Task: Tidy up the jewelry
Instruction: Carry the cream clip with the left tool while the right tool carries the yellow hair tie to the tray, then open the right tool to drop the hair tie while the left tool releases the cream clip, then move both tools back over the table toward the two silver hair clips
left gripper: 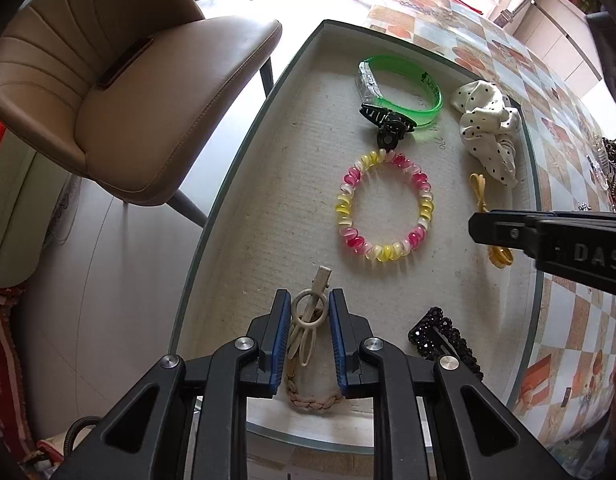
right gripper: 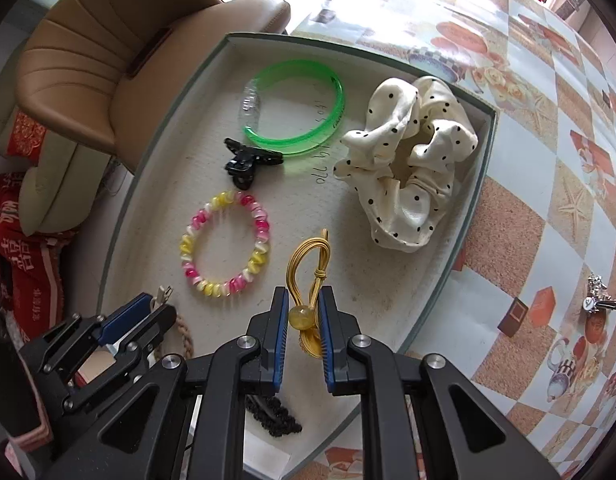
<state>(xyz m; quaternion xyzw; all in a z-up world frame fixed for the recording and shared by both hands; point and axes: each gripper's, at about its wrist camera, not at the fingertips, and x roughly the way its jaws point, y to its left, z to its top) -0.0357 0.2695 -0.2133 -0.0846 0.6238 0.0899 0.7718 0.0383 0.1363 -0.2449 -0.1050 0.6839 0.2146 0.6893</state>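
A shallow grey-rimmed tray (left gripper: 218, 208) (right gripper: 480, 184) lies on a patterned tablecloth. My left gripper (left gripper: 308, 300) (right gripper: 156, 304) points down over its near left part, shut on a cream ring hair clip (left gripper: 308, 316). A braided beige hair tie (left gripper: 313, 400) lies beneath it. My right gripper (right gripper: 304, 294) (left gripper: 477, 226) is shut on a yellow elastic with an amber bead (right gripper: 301, 316), low over the tray floor. In the tray lie a pink-and-yellow spiral band (left gripper: 383, 206) (right gripper: 226, 248), a green bangle (right gripper: 300, 112), a black claw clip (right gripper: 248, 162), a polka-dot scrunchie (right gripper: 407, 168) and a black beaded clip (left gripper: 443, 336).
A tan padded chair (left gripper: 140, 92) stands left of the table, close to the tray's edge. Small silver trinkets (right gripper: 597, 300) lie on the tablecloth to the right of the tray. More dark ornaments (left gripper: 609, 160) sit at the table's right side.
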